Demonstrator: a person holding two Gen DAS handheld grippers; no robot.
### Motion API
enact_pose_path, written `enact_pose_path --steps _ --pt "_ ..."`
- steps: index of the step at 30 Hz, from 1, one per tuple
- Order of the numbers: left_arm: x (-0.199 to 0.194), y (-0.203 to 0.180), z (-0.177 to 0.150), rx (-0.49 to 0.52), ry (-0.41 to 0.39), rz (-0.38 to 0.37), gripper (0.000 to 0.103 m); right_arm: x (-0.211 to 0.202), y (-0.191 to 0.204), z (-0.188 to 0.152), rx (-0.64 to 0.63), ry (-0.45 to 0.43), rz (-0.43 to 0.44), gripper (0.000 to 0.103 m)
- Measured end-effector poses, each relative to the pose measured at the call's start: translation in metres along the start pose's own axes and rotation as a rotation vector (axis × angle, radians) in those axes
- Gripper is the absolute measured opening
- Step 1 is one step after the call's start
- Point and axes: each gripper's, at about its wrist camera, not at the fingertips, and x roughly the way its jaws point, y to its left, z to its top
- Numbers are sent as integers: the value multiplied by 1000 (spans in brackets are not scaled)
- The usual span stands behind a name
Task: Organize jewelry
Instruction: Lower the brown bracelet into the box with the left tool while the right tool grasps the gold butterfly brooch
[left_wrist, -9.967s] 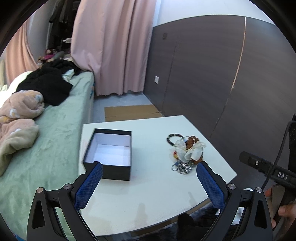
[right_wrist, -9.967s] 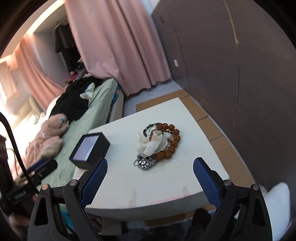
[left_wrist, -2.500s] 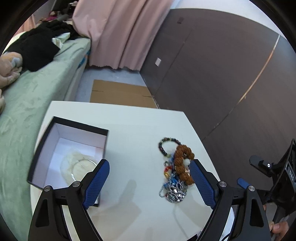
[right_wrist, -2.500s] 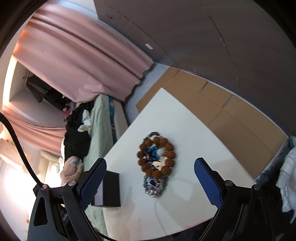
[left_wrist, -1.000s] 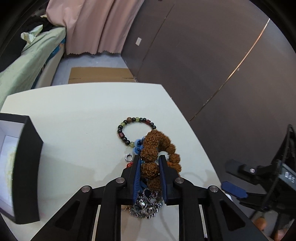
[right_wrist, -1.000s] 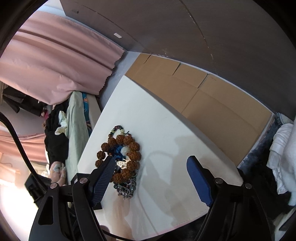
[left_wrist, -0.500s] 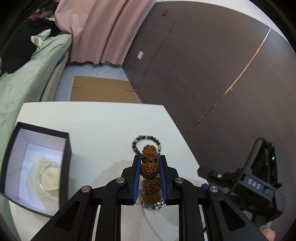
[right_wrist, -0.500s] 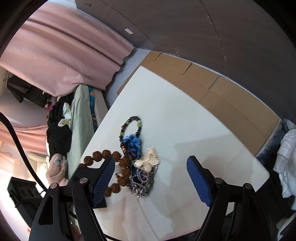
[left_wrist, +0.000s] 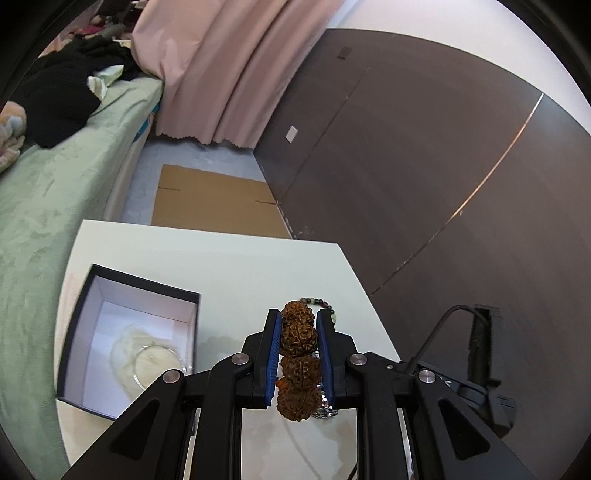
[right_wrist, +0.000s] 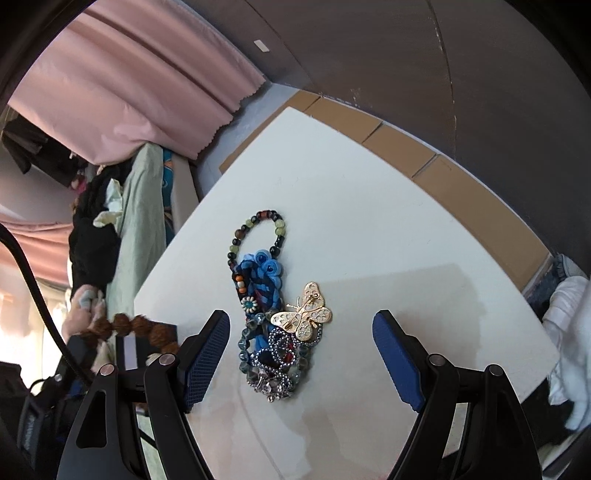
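Two grippers are mine here. My left gripper (left_wrist: 298, 332) is clamped on the brown seed-bead bracelet (left_wrist: 298, 363), whose big wrinkled beads sit stacked between the blue pads (left_wrist: 272, 350), raised above the white table (left_wrist: 229, 266). To its left on the table stands the open black box (left_wrist: 83, 306), white inside, with a thin bangle (left_wrist: 160, 363) lying on pale fabric at its bottom. The box sits close to the table's left edge, and bare tabletop stretches beyond it toward the far edge.

My right gripper (right_wrist: 301, 354) hangs with its jaws wide apart, holding nothing, above the remaining pile. Only this view lays the pile out: a gold butterfly brooch (right_wrist: 303, 312), a blue knotted cord piece (right_wrist: 263, 273), a loop of dark and green beads (right_wrist: 256, 234), and silver chain with clear stones (right_wrist: 275, 369) nearest me. Wide bare tabletop lies to the right of the pile, up to the table's right edge. At the left of this view the brown bracelet shows as a hanging strand beside the box. The left view catches only a sliver of the dark and green beads.
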Motion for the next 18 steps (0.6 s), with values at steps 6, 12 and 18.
enact_pose_path --steps 6,12,18 --pt "-13 12 1 -24 -14 2 20 15 -3 0 43 46 1 64" --pt "-23 20 3 -36 -22 6 20 17 4 -2 23 23 -44 60" --pt "-31 23 2 -43 -31 14 20 24 15 -6 -19 34 -71 38"
